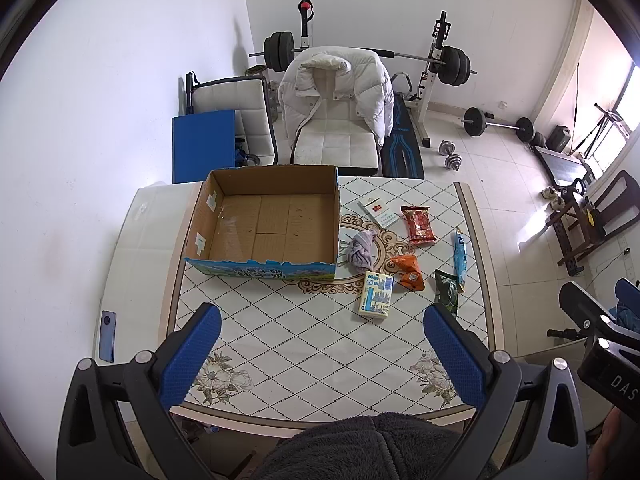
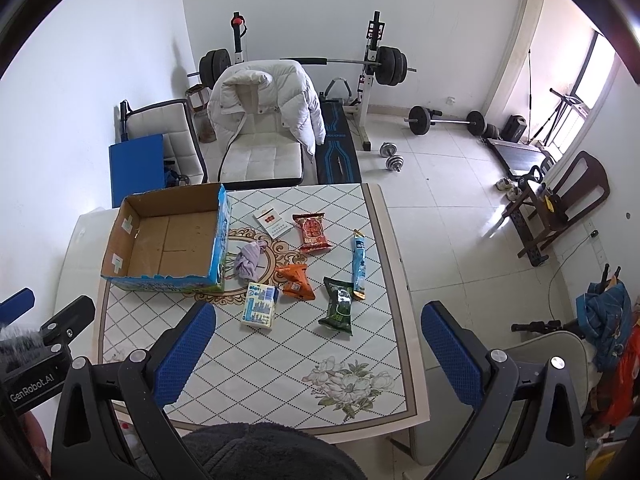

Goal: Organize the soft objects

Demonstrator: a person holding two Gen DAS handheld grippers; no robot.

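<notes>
An empty cardboard box (image 1: 276,224) (image 2: 168,240) stands on the patterned table (image 1: 320,340) (image 2: 304,352) at the far left. Right of it lie a crumpled lilac cloth (image 1: 362,250) (image 2: 249,260), a tissue pack (image 1: 376,294) (image 2: 260,306), an orange packet (image 1: 408,273) (image 2: 297,280), a red snack bag (image 1: 419,225) (image 2: 314,232), a green packet (image 1: 447,291) (image 2: 338,306), a blue stick pack (image 1: 460,258) (image 2: 359,264) and a white and red carton (image 1: 378,210) (image 2: 273,220). My left gripper (image 1: 322,316) and right gripper (image 2: 318,314) hang open above the table's near edge, holding nothing.
A white chair with a puffy white coat (image 1: 336,96) (image 2: 264,108) stands behind the table. Weight bench, barbells (image 2: 444,120) and dumbbells sit on the tiled floor beyond. A phone (image 1: 108,336) lies on the white surface at left. A wooden chair (image 2: 560,208) is at right.
</notes>
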